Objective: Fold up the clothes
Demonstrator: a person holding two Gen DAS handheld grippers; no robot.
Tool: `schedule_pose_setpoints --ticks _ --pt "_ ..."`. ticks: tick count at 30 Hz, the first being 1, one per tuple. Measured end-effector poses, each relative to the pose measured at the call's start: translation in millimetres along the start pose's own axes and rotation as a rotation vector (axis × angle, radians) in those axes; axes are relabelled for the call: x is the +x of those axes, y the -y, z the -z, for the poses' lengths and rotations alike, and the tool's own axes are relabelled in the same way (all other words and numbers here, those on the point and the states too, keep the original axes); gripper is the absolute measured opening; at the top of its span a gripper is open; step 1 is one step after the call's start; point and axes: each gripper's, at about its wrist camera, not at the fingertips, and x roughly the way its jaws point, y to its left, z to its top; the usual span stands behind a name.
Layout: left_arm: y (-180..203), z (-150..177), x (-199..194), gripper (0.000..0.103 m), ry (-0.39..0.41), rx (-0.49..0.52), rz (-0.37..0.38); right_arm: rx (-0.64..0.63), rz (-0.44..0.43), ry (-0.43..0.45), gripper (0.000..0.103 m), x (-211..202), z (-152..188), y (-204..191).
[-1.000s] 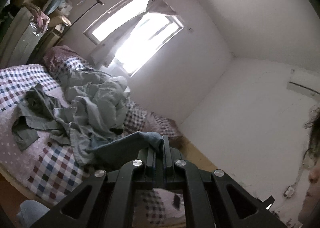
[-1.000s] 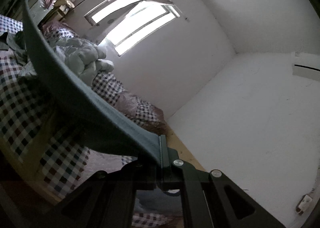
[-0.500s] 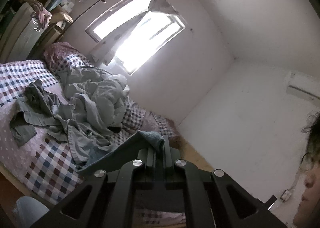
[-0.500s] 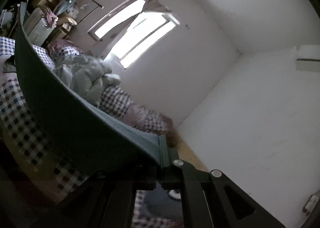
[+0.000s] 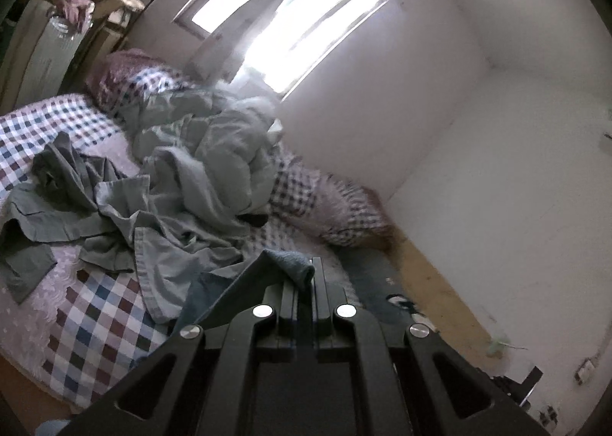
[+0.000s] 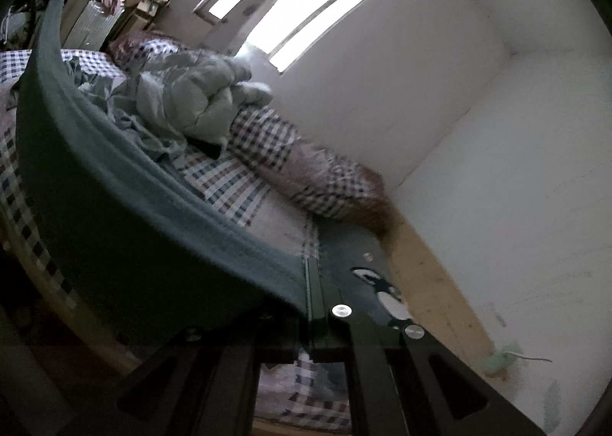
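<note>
Both grippers, left [image 5: 305,275] & right [image 6: 311,275], were clamped on teal garment [image 6: 126,214], unfolded; clothes pile [image 5: 126,214] on bed untouched.

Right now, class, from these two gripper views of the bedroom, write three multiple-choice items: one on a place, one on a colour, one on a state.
1. Where does the pile of crumpled clothes lie?
A. on the checked bedspread
B. on the floor
C. on the window sill

2. What colour is the cloth held by the right gripper?
A. red
B. yellow
C. dark blue-green

3. How is the left gripper?
A. wide open
B. shut on a fold of the cloth
C. shut on nothing

Key: 1 A, the pile rests on the checks; 2 C, the stretched cloth looks dark blue-green; 3 B, fabric bunches between the fingers.
</note>
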Motion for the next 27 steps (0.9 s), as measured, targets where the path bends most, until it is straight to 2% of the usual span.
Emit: schedule_pose_setpoints --ticks 5,11,20,27 --pt "-24.2 -11.5 76.2 0.003 -0.084 -0.04 -0.086 -0.007 -0.069 -0.071 0.0 77.6 -7.0 -3.5" --pt "-49.6 -20.3 163.7 0.003 -0.146 -0.047 -0.174 -0.035 -0.138 -0.141 0.0 174.0 -18.4 -21.6" --pt "-81.4 -26.2 282.7 0.003 -0.237 -0.045 -0.282 -0.028 -0.188 -0.241 0.0 297.9 -27.7 -21.4" --pt "-87.6 -33.4 348.7 0.003 -0.265 0.044 -0.342 -0.066 -0.21 -0.319 0.0 384.4 -34.1 -26.4"
